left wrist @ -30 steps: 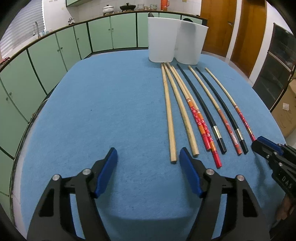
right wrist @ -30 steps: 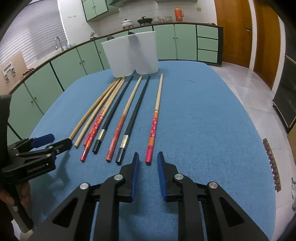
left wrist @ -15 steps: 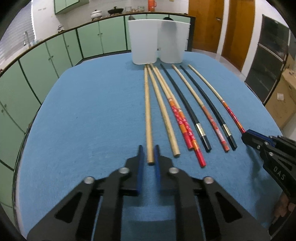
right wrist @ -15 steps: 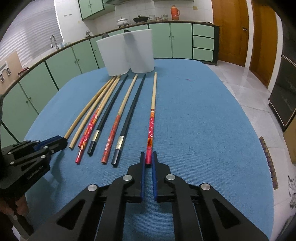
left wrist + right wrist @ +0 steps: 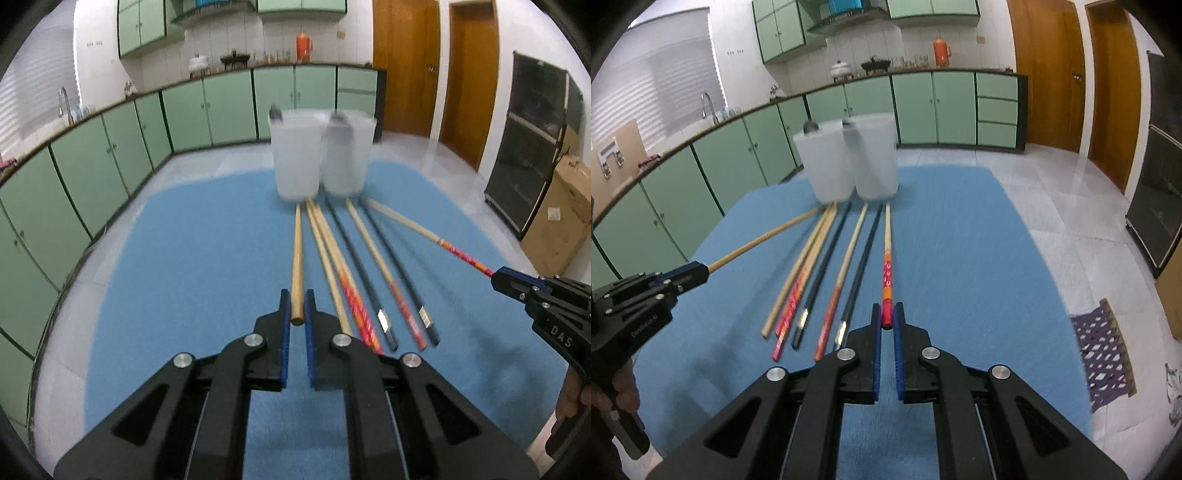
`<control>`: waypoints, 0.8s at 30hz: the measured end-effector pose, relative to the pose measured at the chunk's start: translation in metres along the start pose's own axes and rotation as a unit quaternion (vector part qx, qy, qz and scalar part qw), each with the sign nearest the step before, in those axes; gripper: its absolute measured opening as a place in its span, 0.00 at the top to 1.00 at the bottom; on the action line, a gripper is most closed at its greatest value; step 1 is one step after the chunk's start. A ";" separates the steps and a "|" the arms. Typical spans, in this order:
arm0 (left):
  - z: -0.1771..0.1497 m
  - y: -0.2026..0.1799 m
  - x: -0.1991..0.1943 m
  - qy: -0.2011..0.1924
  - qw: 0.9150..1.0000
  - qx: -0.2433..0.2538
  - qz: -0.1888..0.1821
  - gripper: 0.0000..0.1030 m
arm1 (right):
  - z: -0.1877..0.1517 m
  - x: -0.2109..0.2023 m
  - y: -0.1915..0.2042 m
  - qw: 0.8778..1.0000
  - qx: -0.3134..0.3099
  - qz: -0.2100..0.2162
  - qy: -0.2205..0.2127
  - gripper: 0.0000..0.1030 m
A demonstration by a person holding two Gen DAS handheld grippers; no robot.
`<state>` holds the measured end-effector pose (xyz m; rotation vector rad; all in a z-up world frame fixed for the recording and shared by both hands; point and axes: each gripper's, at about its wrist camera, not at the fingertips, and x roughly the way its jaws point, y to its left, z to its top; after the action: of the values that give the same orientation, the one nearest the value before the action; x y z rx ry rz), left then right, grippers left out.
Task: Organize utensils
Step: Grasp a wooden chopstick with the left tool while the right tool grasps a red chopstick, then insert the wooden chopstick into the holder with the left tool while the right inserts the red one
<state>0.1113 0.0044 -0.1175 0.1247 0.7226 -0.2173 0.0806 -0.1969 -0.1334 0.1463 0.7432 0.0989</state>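
Observation:
My left gripper (image 5: 296, 314) is shut on the thick end of a plain wooden chopstick (image 5: 297, 258) and holds that end raised off the blue mat (image 5: 203, 258). My right gripper (image 5: 886, 317) is shut on the red end of a red-handled chopstick (image 5: 887, 273), also raised. Each gripper shows in the other view: the right gripper (image 5: 496, 275), the left gripper (image 5: 701, 271). Several more chopsticks (image 5: 354, 280) lie side by side on the mat between them. Two white translucent holders (image 5: 297, 158) (image 5: 347, 155) stand at the far ends of the chopsticks.
The blue mat covers the table, with floor beyond its edges. Green cabinets (image 5: 110, 155) run along the back and left. A cardboard box (image 5: 554, 214) and a dark cabinet (image 5: 532, 140) stand on the right. A patterned rug (image 5: 1104, 347) lies on the floor.
Both grippers closed on a chopstick end, the left on the plain wooden one, the right on the red-handled one, and lifted those ends. The view has tilted upward.

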 end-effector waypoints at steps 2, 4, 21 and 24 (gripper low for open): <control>0.011 0.001 -0.010 -0.016 1.000 0.002 -0.003 0.94 | 0.009 -0.009 -0.001 1.000 -0.001 0.001 -0.012 0.94; 0.024 0.003 -0.021 -0.034 0.999 0.001 -0.009 0.94 | 0.021 -0.019 -0.003 1.000 0.000 0.004 -0.027 0.94; 0.121 0.000 -0.044 -0.102 0.994 0.024 -0.036 0.94 | 0.128 -0.057 -0.008 0.995 -0.051 0.041 -0.069 0.94; 0.130 0.000 -0.044 -0.101 0.994 0.023 -0.043 0.94 | 0.138 -0.055 -0.005 0.995 -0.065 0.043 -0.065 0.94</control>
<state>0.1628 -0.0137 0.0089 0.1147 0.5227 -0.3236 0.1347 -0.2235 0.0025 0.0604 0.5998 0.2162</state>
